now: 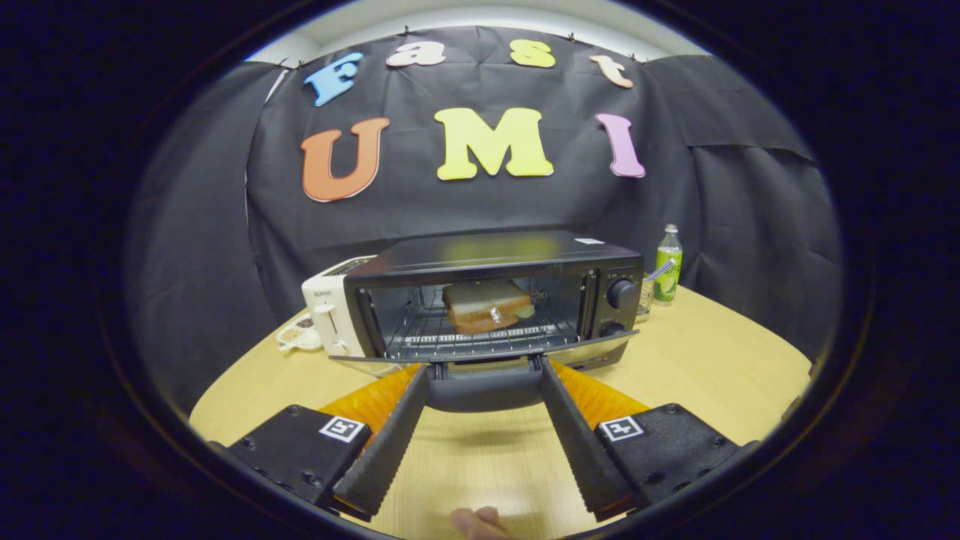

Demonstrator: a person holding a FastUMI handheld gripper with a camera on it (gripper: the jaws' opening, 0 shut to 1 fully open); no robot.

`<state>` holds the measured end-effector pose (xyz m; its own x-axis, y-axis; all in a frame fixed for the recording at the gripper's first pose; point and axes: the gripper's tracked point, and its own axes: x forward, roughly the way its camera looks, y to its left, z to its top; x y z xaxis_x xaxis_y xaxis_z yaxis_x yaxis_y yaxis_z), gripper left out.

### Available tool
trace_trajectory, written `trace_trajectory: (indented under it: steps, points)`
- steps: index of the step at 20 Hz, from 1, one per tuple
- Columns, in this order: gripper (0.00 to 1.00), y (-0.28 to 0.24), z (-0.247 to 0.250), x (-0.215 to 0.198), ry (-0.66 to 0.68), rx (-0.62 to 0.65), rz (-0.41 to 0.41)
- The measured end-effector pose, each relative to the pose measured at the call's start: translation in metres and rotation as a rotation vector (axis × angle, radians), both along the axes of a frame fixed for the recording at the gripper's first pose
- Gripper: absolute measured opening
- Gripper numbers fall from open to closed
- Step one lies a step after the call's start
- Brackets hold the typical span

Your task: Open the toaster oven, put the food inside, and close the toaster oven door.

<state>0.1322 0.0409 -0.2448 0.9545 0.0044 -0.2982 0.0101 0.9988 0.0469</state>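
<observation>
While the food (487, 306) already sits inside the toaster oven (495, 296), we see its door (484, 375) lying flat at twelve o'clock. Our gripper (484, 371) is spread wide, fingertips flanking the door handle, which runs from nine to three o'clock.

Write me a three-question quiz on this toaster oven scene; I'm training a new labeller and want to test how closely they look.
1. True or false: the toaster oven door is closed.
2. Where is the sandwich? A) on the table B) on the rack inside the oven C) between the fingers
3. Fill in: the gripper fingers stand spread on either side of the door's ____.

Key:
1. False: the door hangs open, folded down toward the fingers.
2. B.
3. Handle: the fingertips reach the lowered door's edge with the handle between them, not pressed on it.
</observation>
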Motion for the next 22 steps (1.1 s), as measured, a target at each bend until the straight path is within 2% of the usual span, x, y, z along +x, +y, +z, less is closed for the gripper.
trace_trajectory:
  steps: [10, 15, 22]
  points:
    - [0.98, -0.004, 0.032, 0.021, -0.089, 0.021, -0.021]
    - [0.98, -0.015, 0.053, 0.0, -0.099, 0.024, -0.031]
    - [0.98, -0.036, 0.121, -0.047, -0.174, 0.003, -0.019]
